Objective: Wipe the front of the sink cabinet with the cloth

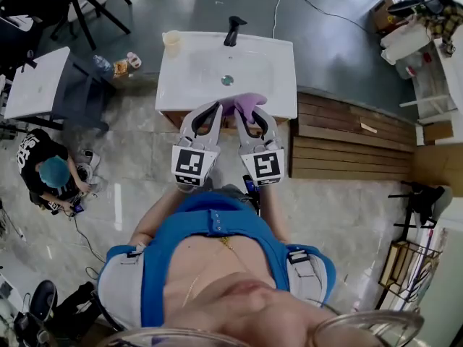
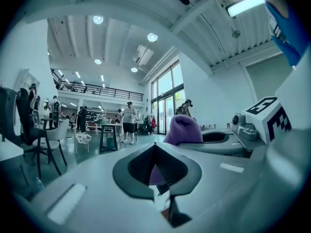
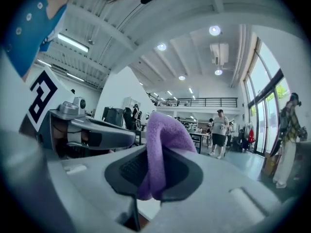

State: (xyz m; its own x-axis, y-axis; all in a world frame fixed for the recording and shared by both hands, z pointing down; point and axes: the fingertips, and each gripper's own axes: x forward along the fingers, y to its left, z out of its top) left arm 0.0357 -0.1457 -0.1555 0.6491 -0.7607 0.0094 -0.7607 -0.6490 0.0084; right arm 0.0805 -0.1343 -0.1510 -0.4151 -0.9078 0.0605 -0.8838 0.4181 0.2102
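Note:
A purple cloth hangs bunched at the front edge of the white sink top, above the wooden cabinet front. My right gripper is shut on the cloth, which stands up in a fold between its pads. My left gripper sits close beside it, tips almost touching. Its jaws are shut, with a strip of the cloth pinched low between the pads. Most of the cabinet front is hidden under the grippers.
A black faucet and a pale cup stand on the sink top. A wooden platform lies to the right. A person crouches on the floor at the left, near a white table.

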